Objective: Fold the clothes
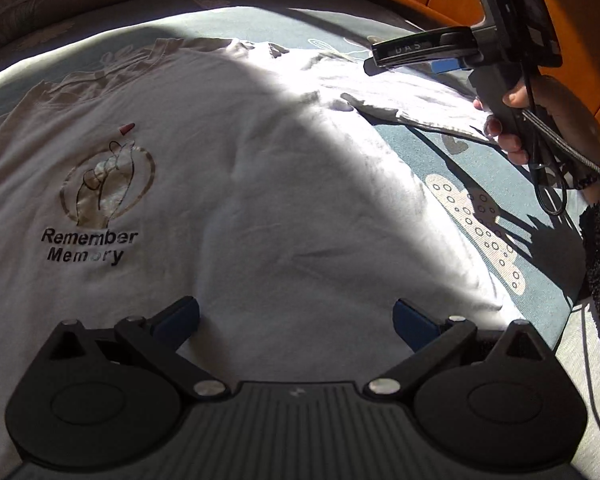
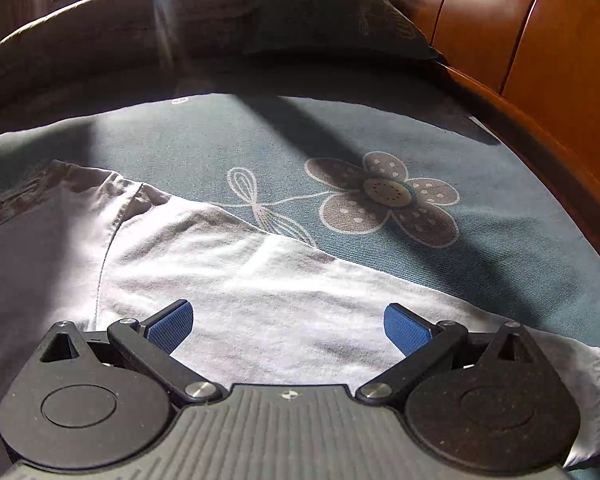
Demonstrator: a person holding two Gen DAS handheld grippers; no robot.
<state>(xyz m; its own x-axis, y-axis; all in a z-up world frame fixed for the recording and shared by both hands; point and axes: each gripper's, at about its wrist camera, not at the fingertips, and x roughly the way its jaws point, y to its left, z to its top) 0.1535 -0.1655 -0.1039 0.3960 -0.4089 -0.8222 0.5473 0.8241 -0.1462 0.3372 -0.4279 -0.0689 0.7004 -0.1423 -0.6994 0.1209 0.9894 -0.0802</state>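
One white cotton T-shirt (image 1: pixel 260 200) with a printed hand emblem and the words "Remember Memory" lies spread flat, front up, across the blue-grey flower-patterned bedsheet (image 2: pixel 340 152). It has been laid out this way, I judge, so its sleeves and sides can be folded inward. Its collar points toward the far edge of the bed, where a brown floral quilt (image 2: pixel 100 52) is bunched. One short sleeve (image 2: pixel 300 300) reaches out toward the right edge, near the orange wooden bed frame (image 2: pixel 540 80).

There are two black hand-held grippers with blue pads. The left gripper (image 1: pixel 296 320) hovers over the shirt's lower body, its fingers spread wide and holding nothing. The right gripper (image 2: pixel 288 324) sits above the sleeve with its fingers also wide apart, probably lined up to pinch the sleeve for the first fold. The left wrist view shows it gripped by the person's right hand (image 1: pixel 540 120), though whether the pads touch the cloth is hard to tell. One dark pillow (image 2: pixel 340 16) rests at the bed's far right corner.
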